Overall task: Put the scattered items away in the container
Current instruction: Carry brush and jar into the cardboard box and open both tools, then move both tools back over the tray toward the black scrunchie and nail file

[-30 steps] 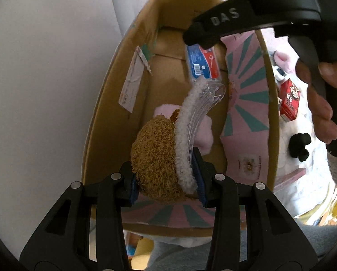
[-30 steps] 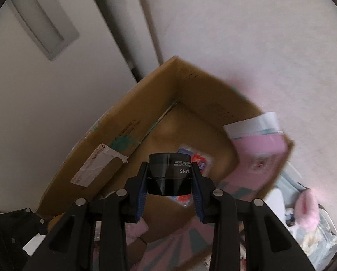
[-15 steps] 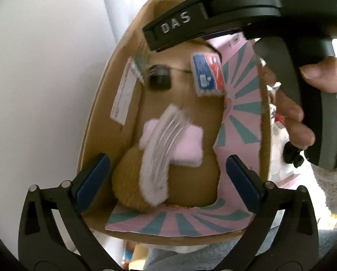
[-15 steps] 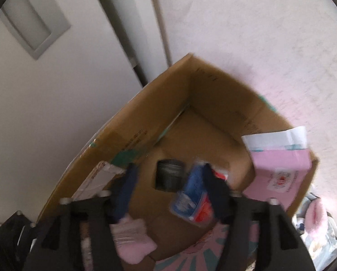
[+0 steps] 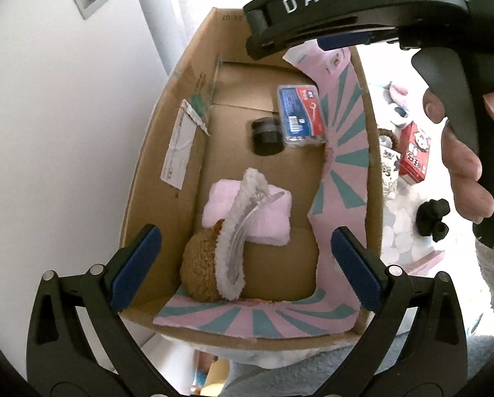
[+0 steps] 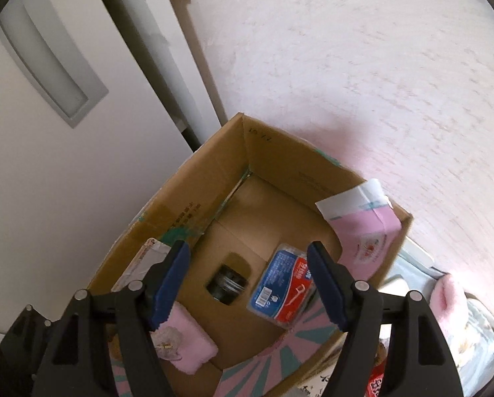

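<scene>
Both tongs are hanging over the box with nothing between their blue pads.

From the left wrist, the left tongs [image 5: 245,264] are gaping wide and empty above the cardboard box [image 5: 154,172]. Four things are lying on its floor: one brown plush toy [image 5: 200,271] at six o'clock with a fluffy-edged clear hair clip [image 5: 238,231] draped over it, one pink pad [image 5: 270,218] under the clip's upper end, one black jar [image 5: 266,132] toward twelve o'clock, and one blue-and-red packet [image 5: 299,115] touching the jar on its three o'clock side. Outside the box, at three o'clock, one red carton [image 5: 415,152] and one black clip [image 5: 433,220] are waiting among other clutter too blurred to count. A hand [image 5: 458,152] is gripping the other tool's handle.

From the right wrist, the right tongs [image 6: 248,284] are likewise spread wide and holding nothing, with the same jar [image 6: 227,284] lying just beyond them and the packet [image 6: 285,289] beside it at three o'clock. The pink pad [image 6: 194,344] is showing at seven o'clock.

The release step is looking finished for both sides. Next, I judge, either tool is needing to swing out toward three o'clock and close on a leftover such as the carton, clearing the box wall on the way.
</scene>
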`<state>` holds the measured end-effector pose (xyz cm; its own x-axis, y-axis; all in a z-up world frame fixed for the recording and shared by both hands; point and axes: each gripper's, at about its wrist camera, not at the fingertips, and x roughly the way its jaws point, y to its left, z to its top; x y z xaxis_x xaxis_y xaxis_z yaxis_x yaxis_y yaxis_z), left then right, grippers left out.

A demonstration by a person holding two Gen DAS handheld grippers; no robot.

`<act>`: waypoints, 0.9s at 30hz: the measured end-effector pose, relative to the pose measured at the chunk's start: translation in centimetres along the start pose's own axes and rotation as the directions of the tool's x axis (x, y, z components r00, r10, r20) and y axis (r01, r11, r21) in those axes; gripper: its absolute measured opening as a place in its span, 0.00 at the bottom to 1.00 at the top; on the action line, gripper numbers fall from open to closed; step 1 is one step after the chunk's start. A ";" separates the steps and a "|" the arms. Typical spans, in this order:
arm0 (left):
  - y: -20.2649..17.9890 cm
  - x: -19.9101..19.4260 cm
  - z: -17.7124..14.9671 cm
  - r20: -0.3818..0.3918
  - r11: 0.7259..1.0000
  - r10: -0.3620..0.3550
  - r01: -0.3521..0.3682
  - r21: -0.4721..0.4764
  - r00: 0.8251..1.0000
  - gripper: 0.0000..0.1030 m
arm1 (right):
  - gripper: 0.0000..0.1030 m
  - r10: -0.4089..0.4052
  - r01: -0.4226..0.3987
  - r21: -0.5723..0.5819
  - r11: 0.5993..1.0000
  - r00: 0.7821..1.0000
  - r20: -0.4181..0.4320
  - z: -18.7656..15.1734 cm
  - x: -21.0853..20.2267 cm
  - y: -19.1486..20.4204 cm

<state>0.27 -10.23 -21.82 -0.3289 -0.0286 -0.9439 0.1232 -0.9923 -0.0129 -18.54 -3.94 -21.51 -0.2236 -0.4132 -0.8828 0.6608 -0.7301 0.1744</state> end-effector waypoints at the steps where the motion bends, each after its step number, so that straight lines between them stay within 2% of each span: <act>1: -0.1 -0.2 -0.1 0.003 1.000 0.004 -0.004 0.002 1.000 0.99 | 0.67 0.002 -0.002 0.005 1.000 1.000 0.006 -1.0 0.1 1.3; 5: -0.6 -1.3 -0.6 0.026 1.000 0.017 -0.017 0.012 1.000 0.99 | 0.67 0.010 -0.011 0.022 1.000 0.999 0.035 -2.1 -0.3 2.4; 11: -2.2 -2.2 -0.1 0.056 0.999 0.004 -0.007 0.048 0.998 0.99 | 0.67 -0.009 0.006 0.034 0.999 0.996 0.088 -4.3 -4.0 0.7; 14: -3.0 -4.2 0.7 0.076 0.998 -0.036 0.032 0.050 0.996 0.99 | 0.67 -0.036 0.027 0.070 0.997 0.991 0.125 -5.4 -6.6 -1.1; 17: -4.6 -5.3 1.0 0.096 0.995 -0.076 0.069 0.073 0.993 0.99 | 0.67 -0.078 0.059 0.121 0.991 0.985 0.156 -6.3 -11.4 -4.2; 21: -7.3 -6.2 1.1 0.112 0.988 -0.082 0.066 0.137 0.990 0.99 | 0.67 -0.151 0.108 0.209 0.972 0.968 0.199 -8.4 -15.2 -8.2; 23: -8.8 -6.4 1.0 0.114 0.982 -0.091 0.070 0.173 0.989 0.99 | 0.67 -0.176 0.121 0.246 0.962 0.961 0.213 -9.5 -15.1 -9.7; 27: -12.0 -6.6 0.6 0.110 0.964 -0.104 0.073 0.257 0.988 0.99 | 0.67 -0.231 0.147 0.333 0.931 0.945 0.229 -12.1 -17.9 -13.2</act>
<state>0.36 1.78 -15.27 -0.4407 0.0621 -0.8955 -0.1461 -0.9893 0.0033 -14.57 19.66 -13.27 -0.5285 -0.3469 -0.7748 0.3437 -0.9220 0.1783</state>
